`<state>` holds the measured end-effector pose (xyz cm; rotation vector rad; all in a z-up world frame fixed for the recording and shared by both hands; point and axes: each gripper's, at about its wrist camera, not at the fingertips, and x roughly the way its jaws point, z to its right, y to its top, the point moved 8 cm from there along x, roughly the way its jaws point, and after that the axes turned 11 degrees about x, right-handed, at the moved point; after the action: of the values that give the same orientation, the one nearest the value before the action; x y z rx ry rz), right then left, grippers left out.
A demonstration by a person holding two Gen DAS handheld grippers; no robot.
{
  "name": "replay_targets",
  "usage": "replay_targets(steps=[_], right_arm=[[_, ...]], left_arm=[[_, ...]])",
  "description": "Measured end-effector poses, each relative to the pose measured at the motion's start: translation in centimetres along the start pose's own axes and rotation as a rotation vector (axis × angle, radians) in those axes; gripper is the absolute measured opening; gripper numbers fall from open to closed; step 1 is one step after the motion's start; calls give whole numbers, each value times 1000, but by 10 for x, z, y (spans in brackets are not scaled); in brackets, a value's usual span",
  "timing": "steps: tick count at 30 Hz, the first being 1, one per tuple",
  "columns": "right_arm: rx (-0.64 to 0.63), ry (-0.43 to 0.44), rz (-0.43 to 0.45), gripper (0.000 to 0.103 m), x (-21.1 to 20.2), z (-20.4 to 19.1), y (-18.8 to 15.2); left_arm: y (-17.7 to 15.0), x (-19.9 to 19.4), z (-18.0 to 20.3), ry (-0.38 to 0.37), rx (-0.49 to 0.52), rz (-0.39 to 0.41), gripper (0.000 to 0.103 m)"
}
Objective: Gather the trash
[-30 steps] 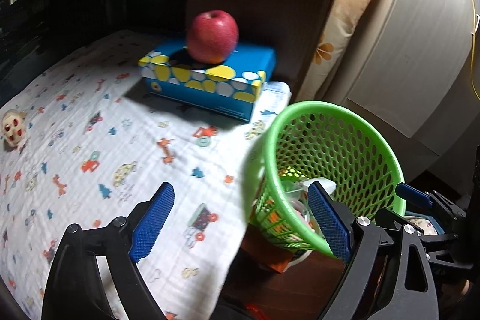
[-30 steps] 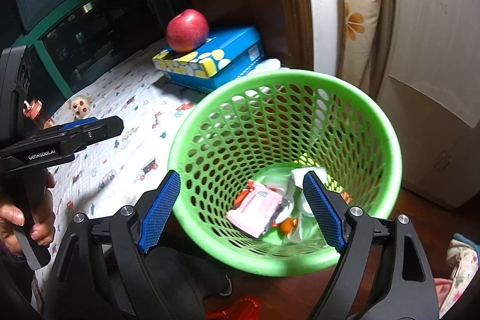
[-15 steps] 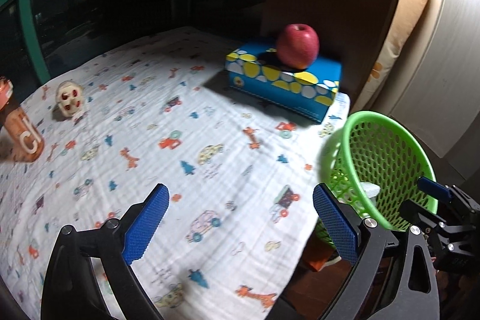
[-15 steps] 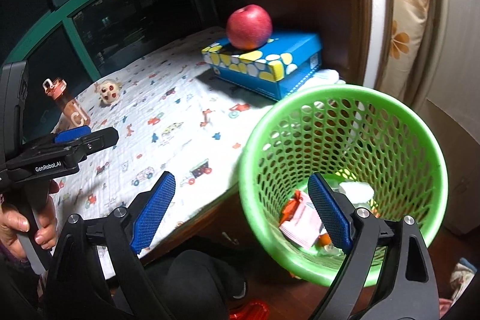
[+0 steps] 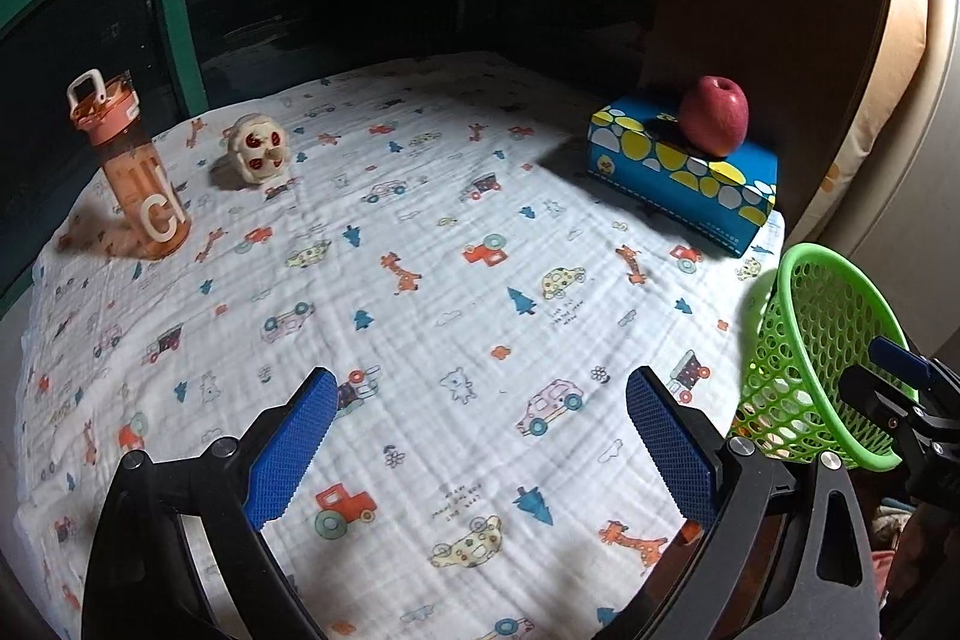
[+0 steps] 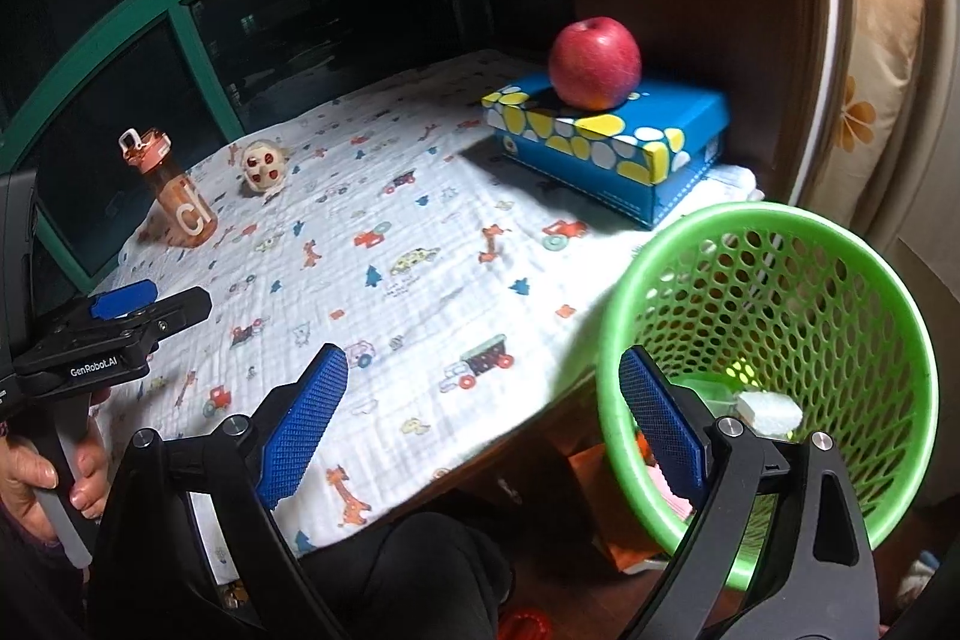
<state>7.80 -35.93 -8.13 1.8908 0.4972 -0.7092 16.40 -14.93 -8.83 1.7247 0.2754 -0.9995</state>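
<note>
Left tool (image 5: 480, 451): its two blue-padded fingers are standing spread wide with nothing between them, hanging over the near part of the tabletop and angled down at the cloth, probably so it is ready for whatever scrap turns up next.
Right tool (image 6: 486, 424): its jaws are opening, and nothing is between the pads; it is hovering at the tabletop's near edge, with the right-hand finger crossing in front of the basket's rim.
Person's hand (image 6: 36, 484): it is gripping the grey handle of the left tool at the lower left of the right wrist view.
Green perforated plastic basket (image 6: 780, 232): it is sitting low beside the tabletop's right corner, off the cloth, mouth tipped toward the cameras, which I judge makes dropping things in easy.
Collected trash (image 6: 771, 409): a white crumpled piece and a pink wrapper are lying in the basket's bottom, partly hidden by the right tool's finger.
White cloth printed with cars, giraffes and trees (image 5: 420, 292): it is covering the whole tabletop; no loose scrap is showing on it.
Blue tissue box with yellow and white spots (image 6: 606, 142): it is lying at the far right, against the brown wall.
Red apple (image 6: 594, 61): it is resting on top of the box.
Small cream skull-like toy (image 5: 258, 148): it is sitting far left, upright.
Orange transparent drinking bottle with a loop lid (image 5: 135, 178): it is standing just left of the toy, near the dark window.
Progress: likely close to finished, since the remaining things look like keepers.
</note>
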Motion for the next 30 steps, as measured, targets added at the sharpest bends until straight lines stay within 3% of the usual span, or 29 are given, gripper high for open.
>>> replay_targets(steps=[14,30], right_arm=[[-17,41,-15,92,13,-43,-12],[-54,38,-5,92,10,-61,-21]], left_arm=[[-33,-23,-54,162,-66,-15,95],[-51,-35,-71,196,-109,-11,95]])
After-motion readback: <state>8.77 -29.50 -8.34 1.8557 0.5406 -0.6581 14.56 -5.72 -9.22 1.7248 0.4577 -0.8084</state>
